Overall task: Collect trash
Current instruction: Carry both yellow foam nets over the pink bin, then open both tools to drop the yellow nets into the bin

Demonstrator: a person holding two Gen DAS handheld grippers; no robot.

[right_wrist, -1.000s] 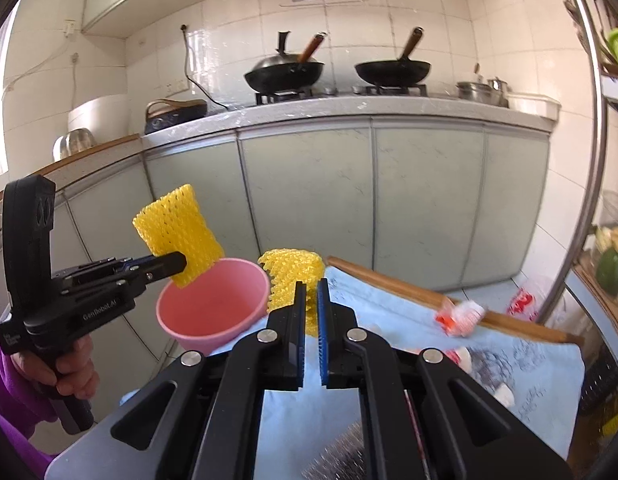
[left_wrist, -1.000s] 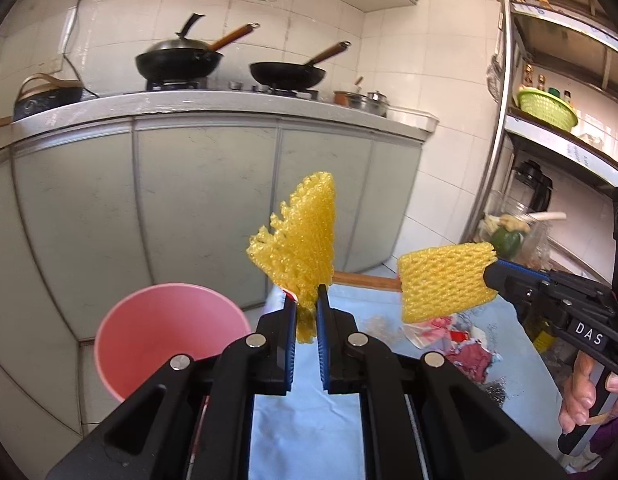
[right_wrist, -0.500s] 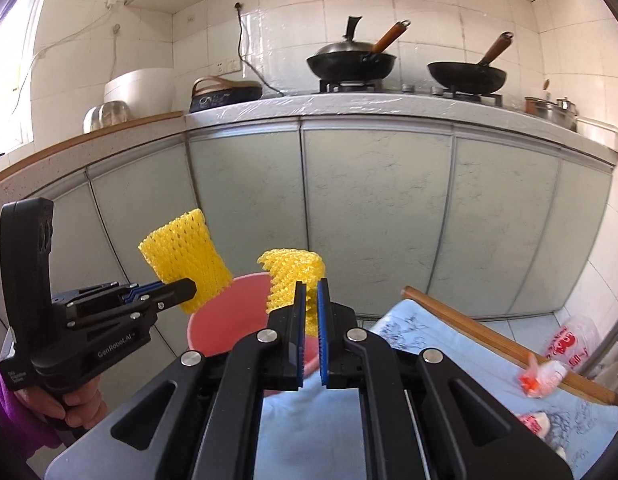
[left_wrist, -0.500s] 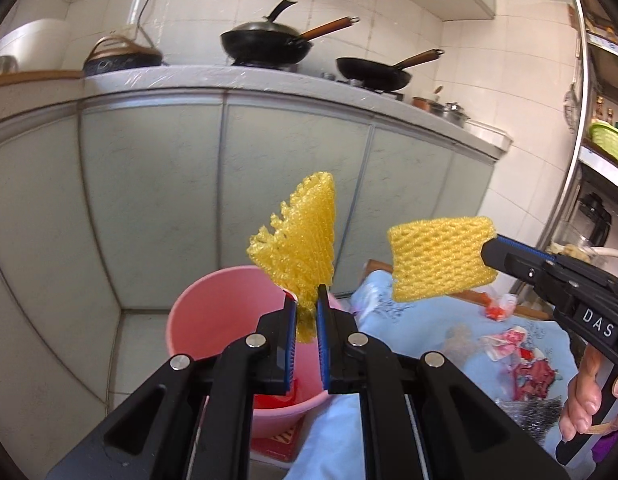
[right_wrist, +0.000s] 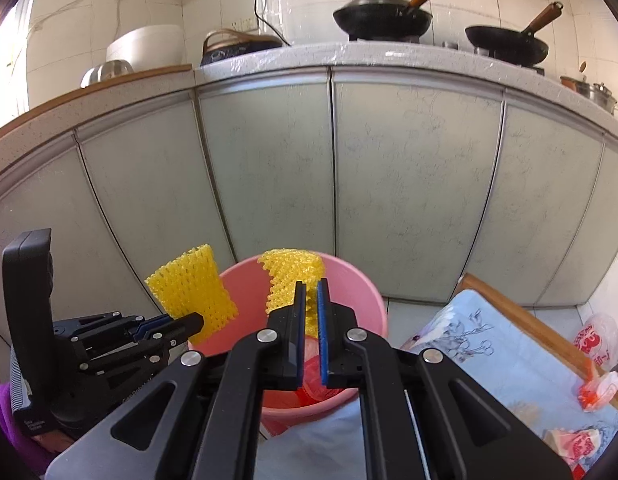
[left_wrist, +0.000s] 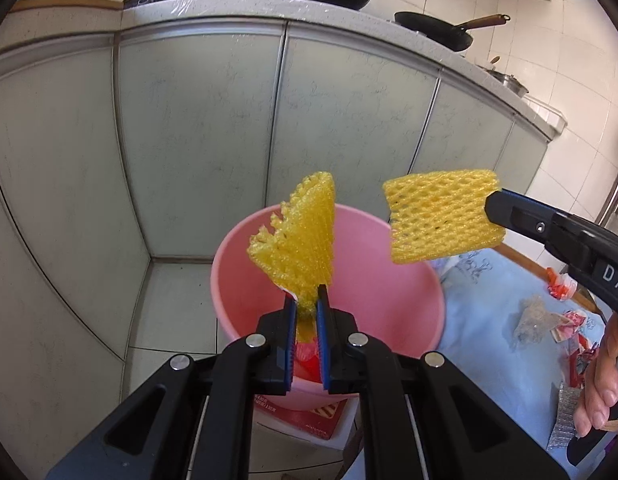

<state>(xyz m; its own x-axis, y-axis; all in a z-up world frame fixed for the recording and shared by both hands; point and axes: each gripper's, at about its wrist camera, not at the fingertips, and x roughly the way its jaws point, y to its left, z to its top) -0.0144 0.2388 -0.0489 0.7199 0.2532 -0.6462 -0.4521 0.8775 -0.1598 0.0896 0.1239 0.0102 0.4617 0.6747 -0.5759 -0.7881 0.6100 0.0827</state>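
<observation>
While each tool (left_wrist: pixel 307 312) (right_wrist: pixel 312 300) clamps 1 yellow foam net (left_wrist: pixel 299 240) (right_wrist: pixel 293 276), both nets hang above the pink bucket (left_wrist: pixel 389 280).

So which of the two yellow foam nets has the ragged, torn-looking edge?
The foam net in the left gripper; the right gripper's net is a neat rectangle.

Two foam nets (left_wrist: pixel 301 248) (left_wrist: pixel 443 216) were bright yellow with a diamond mesh. The bucket (left_wrist: pixel 389 280) was pink. The tongs (left_wrist: pixel 307 312) were black with blue pads. At four o'clock, the cloth (left_wrist: pixel 489 300) was pale blue with dark line drawings.
</observation>
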